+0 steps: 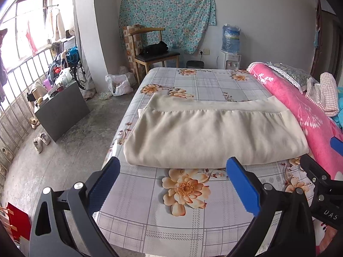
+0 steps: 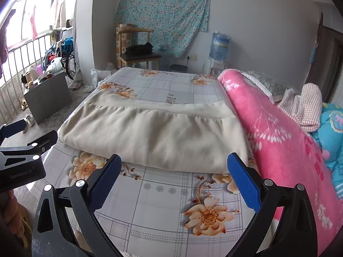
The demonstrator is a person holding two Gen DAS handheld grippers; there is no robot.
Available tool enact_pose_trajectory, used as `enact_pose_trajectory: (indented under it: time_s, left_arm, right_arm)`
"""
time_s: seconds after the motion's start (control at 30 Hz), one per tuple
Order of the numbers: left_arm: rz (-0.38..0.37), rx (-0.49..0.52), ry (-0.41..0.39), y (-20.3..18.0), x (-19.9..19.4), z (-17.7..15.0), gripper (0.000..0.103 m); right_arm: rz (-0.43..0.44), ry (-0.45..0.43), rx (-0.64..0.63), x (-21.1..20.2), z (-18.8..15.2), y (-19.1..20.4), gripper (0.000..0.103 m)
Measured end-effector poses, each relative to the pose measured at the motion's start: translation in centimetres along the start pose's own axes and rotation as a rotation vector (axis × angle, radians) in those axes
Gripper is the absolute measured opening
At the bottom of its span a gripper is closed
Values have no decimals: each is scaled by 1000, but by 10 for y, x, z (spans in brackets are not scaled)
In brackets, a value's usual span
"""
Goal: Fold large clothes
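1. Cream garment [image 1: 214, 135], folded into a broad flat rectangle, lies across the middle of the bed [image 1: 214, 81]. A ribbed band runs along its far edge. Its right end sits just beside the pink blanket [image 1: 300, 107].
2. Left gripper [image 1: 173, 184]: jaws spread wide, blue pads facing each other, nothing between them. It hovers over the bare sheet on the near side of the garment, not touching the cloth.
3. Right gripper [image 2: 174, 183]: jaws likewise spread wide, empty, over the sheet near the garment's near edge, clear of the cloth.
4. Writing: the left gripper's black body, seen at the left edge of the right wrist view, reads "GenRobot.AI". The right gripper's body, at the right edge of the left wrist view, shows "DAS", cut off by the frame.
5. Water bottle [image 1: 231, 39] on the white dispenser [image 1: 230, 62] carries a blue label; its print is too small to read.
6. Pink blanket bears white writing-like marks near the frame corner; not legible.
7. Wooden chair [image 1: 150, 55] against the far wall, with a dark bundle on its seat.
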State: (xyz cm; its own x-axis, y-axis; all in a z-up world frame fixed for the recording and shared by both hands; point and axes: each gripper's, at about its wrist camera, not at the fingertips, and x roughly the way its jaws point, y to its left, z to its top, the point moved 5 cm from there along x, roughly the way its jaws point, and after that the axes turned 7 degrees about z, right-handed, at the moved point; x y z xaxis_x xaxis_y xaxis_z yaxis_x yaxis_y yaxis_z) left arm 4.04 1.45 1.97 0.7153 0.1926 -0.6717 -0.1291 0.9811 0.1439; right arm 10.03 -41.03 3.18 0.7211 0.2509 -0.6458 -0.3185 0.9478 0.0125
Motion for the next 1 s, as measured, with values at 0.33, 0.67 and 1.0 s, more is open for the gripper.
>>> enact_pose_trajectory:
  time_s: [0.33,0.67,1.0]
  left_arm:
    - [-26,-21,115,-8,12,-18,97]
    - [-8,-27,135,-7,14,-20,97]
    - [-21,-14,160,-15,19,-22,97]
  right_arm:
    - [5,65,69,6,-9,-2,95]
    - [4,97,101,12,-15,1,95]
    - [9,118,105,18,-16,0,95]
